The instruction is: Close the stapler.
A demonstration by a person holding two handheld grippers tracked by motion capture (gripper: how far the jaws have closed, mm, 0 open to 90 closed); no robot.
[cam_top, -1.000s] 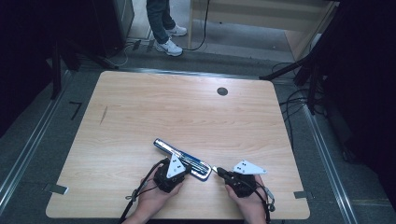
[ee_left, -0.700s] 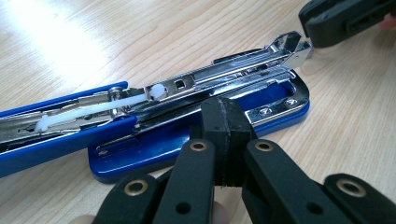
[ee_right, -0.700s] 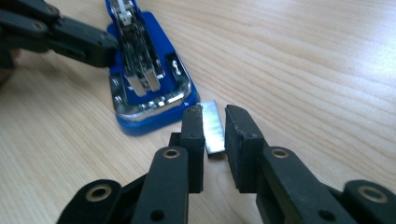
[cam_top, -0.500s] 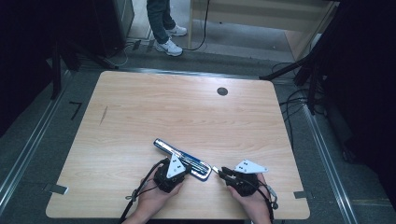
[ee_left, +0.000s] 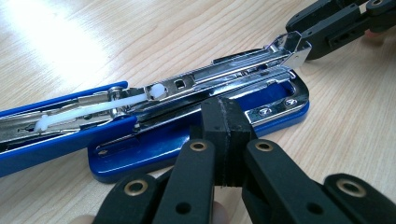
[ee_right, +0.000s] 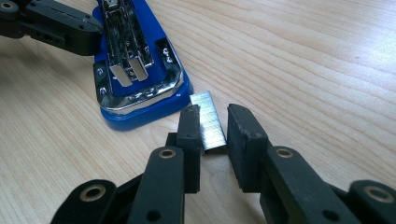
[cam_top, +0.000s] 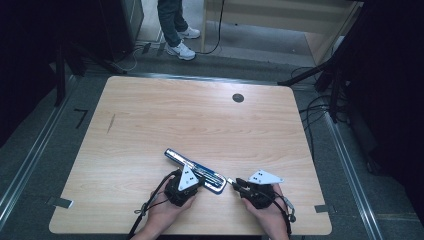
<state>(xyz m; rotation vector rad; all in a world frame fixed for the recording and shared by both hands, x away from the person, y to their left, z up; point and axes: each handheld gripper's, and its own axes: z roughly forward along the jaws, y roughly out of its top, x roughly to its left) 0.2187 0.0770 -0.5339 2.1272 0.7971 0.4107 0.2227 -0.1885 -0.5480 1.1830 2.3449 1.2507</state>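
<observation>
The near middle of the table (cam_top: 150,130) is taken up by an opened blue stapler (cam_top: 195,170), lying slantwise, with the left gripper (cam_top: 192,176) shut at its side and the right gripper (cam_top: 234,184) just off its near end. The narrow gap between stapler and right gripper is blocked by a strip of staples (ee_right: 209,127), flanked by parted jaws. The far half is broken only by a small dark round spot (cam_top: 238,98).
</observation>
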